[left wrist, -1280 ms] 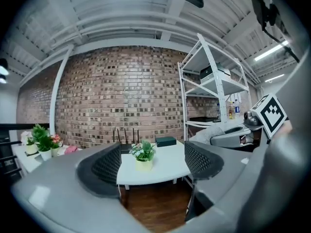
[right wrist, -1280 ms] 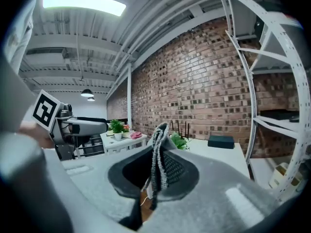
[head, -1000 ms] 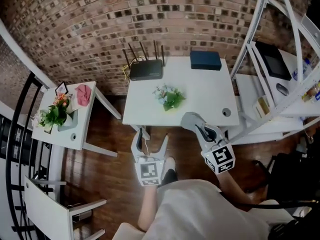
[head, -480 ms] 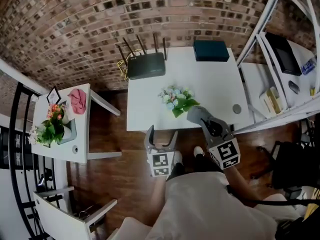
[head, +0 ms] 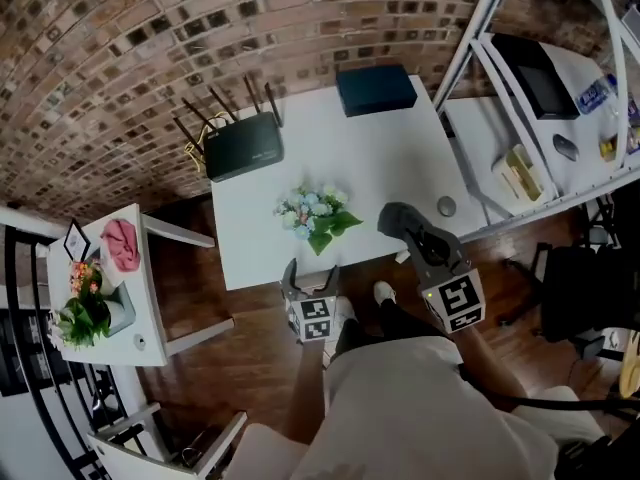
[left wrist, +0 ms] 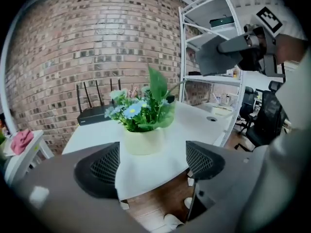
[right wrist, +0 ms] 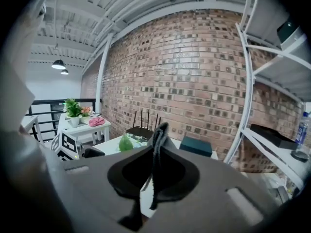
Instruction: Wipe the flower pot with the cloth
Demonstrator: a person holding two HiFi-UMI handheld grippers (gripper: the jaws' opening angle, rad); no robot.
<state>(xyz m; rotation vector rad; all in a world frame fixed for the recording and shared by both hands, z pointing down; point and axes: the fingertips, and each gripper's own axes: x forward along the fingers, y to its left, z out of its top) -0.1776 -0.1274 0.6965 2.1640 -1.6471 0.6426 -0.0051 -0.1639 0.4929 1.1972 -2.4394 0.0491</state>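
Head view: square marker [head: 455, 301] atop right gripper [head: 392, 220]; jaws together.

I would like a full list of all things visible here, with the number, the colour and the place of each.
flower pot: one, cream, blue and white flowers, near edge of big table
big table: one, white, centre
router: one, black, far left of big table
box: one, dark blue, far right of big table
side table: one, white, left
pink cloth: one, on side table
second flower pot: one, orange and white flowers, on side table
shelving: one, white, right
grey cloth: one, in right gripper
left gripper: one, jaws apart, just been opening, nothing between them
right gripper: one, shut on grey cloth
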